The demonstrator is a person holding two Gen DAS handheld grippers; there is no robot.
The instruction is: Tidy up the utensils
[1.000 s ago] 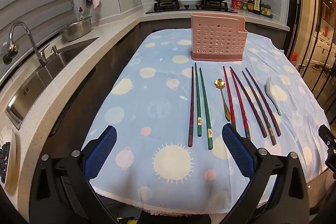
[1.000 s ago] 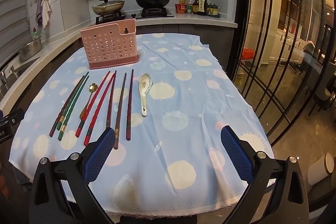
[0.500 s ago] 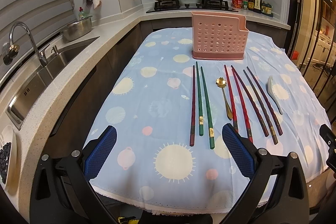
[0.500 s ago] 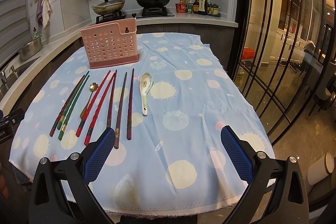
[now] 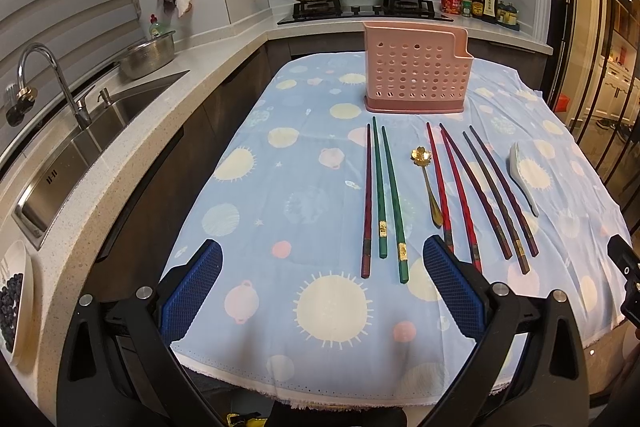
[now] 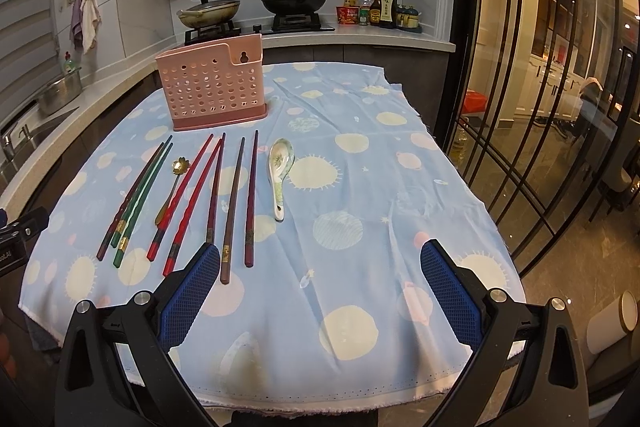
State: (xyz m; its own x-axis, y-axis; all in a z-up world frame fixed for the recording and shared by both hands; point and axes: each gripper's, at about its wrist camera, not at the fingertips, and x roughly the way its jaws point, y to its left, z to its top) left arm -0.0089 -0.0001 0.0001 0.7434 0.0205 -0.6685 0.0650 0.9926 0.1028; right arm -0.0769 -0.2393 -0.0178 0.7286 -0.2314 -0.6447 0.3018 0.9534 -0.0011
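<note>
Left gripper [image 5: 322, 283] held wide open at bottom of frame, nothing gripped; right gripper [image 6: 320, 283] likewise spread wide, nothing held. Chopsticks [image 5: 384, 199] laid in row mid-frame on blue cloth [image 5: 280, 187], gold spoon [image 5: 430, 187] among them, ceramic spoon [image 6: 280, 175] at row's right end. Pink holder [image 5: 416, 75] seen upright beyond, upper centre.

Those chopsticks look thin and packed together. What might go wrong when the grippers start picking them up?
The chopsticks lie close together, so a gripper may catch two or nudge neighbours. The gold spoon touches a red chopstick, so lifting one may drag the other. The loose tablecloth could bunch, and the pink holder might tip if bumped.
</note>
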